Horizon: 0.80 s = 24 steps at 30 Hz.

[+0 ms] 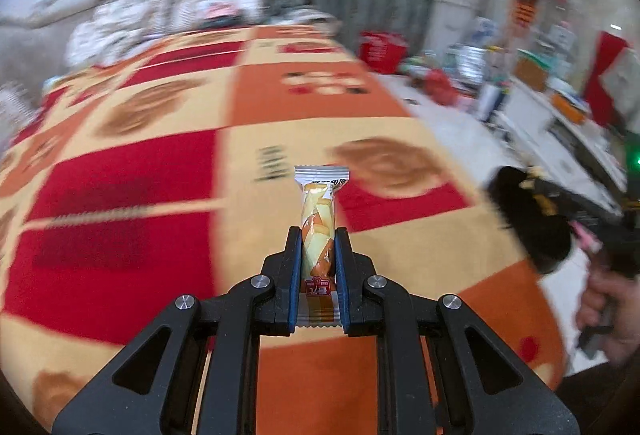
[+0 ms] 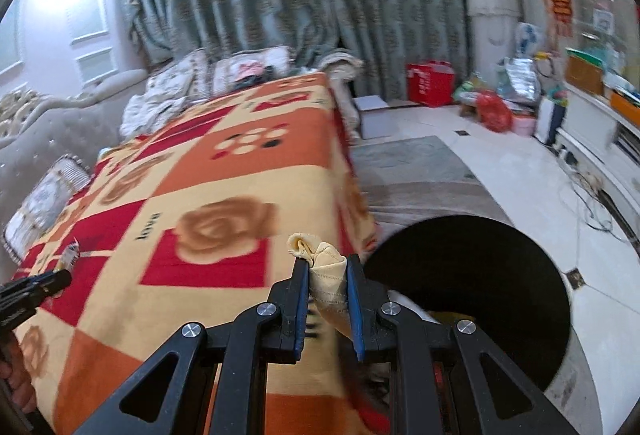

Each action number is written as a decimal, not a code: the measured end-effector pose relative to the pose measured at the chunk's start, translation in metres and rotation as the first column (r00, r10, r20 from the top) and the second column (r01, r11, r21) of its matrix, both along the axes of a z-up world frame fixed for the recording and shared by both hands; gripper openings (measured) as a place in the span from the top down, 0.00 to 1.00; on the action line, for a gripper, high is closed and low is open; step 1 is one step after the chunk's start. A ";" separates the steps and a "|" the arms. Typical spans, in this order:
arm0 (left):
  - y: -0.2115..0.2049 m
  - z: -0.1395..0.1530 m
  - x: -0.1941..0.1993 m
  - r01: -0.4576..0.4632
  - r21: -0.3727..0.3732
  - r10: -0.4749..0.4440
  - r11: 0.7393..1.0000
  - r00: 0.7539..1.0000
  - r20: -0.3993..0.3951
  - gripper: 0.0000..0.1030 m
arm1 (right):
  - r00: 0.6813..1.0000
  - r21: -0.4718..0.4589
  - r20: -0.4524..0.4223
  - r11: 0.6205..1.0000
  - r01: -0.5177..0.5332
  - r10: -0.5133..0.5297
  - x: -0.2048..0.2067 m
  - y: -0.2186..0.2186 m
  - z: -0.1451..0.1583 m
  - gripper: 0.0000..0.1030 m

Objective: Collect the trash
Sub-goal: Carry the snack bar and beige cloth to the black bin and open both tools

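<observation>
Now left gripper [image 1: 318, 235] pinches snack wrapper [image 1: 319, 231]; right gripper [image 2: 328, 265] clamps crumpled beige cloth [image 2: 326, 275].

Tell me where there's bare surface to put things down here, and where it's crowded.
The patterned blanket lies bare from the near edge up to the pillows and bedding heaped at its far end. The tile floor beside the black bin is open. It gets crowded by the red bag and white cabinet.

A snack wrapper [image 1: 318, 235] is clamped between the left tongs [image 1: 318, 235] above the blanket [image 1: 160, 175]. A crumpled cloth [image 2: 326, 275] is pinched in the right tongs [image 2: 328, 267], just left of the bin [image 2: 480, 287] on the floor [image 2: 520, 171]. Pillows [image 2: 188, 79] are piled at the blanket's far end.
</observation>
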<state>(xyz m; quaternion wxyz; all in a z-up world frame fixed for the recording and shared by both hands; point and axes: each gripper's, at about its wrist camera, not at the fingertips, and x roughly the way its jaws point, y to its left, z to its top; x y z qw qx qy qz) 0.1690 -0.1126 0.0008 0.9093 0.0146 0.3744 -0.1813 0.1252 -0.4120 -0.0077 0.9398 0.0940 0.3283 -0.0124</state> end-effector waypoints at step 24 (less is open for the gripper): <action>-0.246 -0.022 0.026 0.381 -0.017 -0.380 0.925 0.917 -0.122 0.86 | 0.931 0.138 -0.097 0.922 0.362 -0.351 -0.015 -0.124 -0.019 0.61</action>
